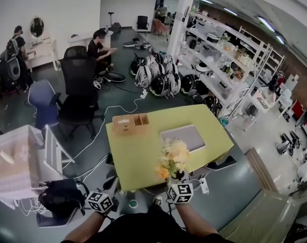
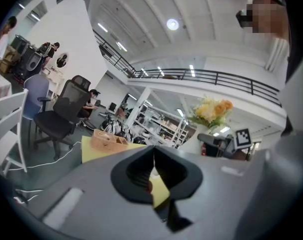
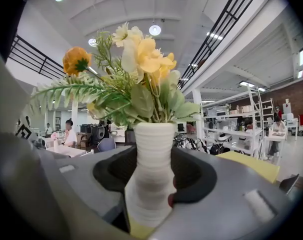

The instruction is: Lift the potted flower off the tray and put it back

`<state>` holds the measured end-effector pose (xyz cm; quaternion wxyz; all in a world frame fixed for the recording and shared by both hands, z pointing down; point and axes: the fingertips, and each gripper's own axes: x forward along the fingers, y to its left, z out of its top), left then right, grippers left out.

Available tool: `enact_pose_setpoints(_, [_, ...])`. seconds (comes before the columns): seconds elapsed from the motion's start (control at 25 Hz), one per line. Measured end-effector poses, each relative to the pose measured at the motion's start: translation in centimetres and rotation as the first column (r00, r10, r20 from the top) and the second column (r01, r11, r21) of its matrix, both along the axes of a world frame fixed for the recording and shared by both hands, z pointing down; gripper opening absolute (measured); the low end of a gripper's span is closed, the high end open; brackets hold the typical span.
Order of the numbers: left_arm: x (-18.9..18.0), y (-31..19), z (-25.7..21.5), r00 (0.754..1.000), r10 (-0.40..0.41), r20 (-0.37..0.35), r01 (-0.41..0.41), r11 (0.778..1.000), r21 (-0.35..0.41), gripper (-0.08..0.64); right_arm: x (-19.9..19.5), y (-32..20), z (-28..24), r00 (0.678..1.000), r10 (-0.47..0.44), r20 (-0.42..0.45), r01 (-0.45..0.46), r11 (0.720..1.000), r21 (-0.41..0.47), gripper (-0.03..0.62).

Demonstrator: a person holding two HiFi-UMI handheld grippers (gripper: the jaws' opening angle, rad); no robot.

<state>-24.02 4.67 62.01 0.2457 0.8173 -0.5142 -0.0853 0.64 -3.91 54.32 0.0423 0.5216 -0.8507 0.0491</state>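
Observation:
The potted flower, a white ribbed vase with yellow and orange blooms, sits between the jaws of my right gripper, which is shut on its lower body. In the head view my right gripper holds it over the near edge of the yellow-green table, apart from the grey tray further back. The vase's base is hidden, so I cannot tell whether it touches the table. My left gripper is shut on nothing, low at the left beside the table. From it the flower shows to the right.
A wooden box stands at the table's far left corner. Black office chairs and a white folding chair are to the left. Cables run over the floor. Shelving and several bags are behind the table. People sit far off.

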Motion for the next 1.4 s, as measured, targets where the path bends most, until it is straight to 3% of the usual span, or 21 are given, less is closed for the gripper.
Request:
enact_pose_setpoints(0.4, [4.6,-6.5,-0.4,1.000,-0.005,0.002,0.005,1.000,-0.014,0.008,3.9,-6.3,0.0,1.000,-0.016,0.003,0.016,1.000,-0.002,0.216])
enact_pose_setpoints(0.84, [8.8,-13.8,1.9,0.997,-0.074,0.028,0.076,0.995,-0.066,0.008,9.5,-17.7,3.5,0.999,-0.045,0.022,0.045,0.999,-0.004,0.216])
enact_pose_setpoints(1.08, [10.5,-17.1,3.2,0.991,-0.127,0.045,0.131,0.987,-0.097,0.008,12.1,-24.6,6.6,0.998,-0.060,0.006,0.060,0.998,-0.009,0.216])
enact_pose_setpoints(1.4, [11.4,-18.6,5.5,0.976,-0.197,0.089,0.211,0.960,-0.185,0.008,15.3,-32.8,12.0,0.998,-0.062,-0.007,0.062,0.998,-0.027,0.216])
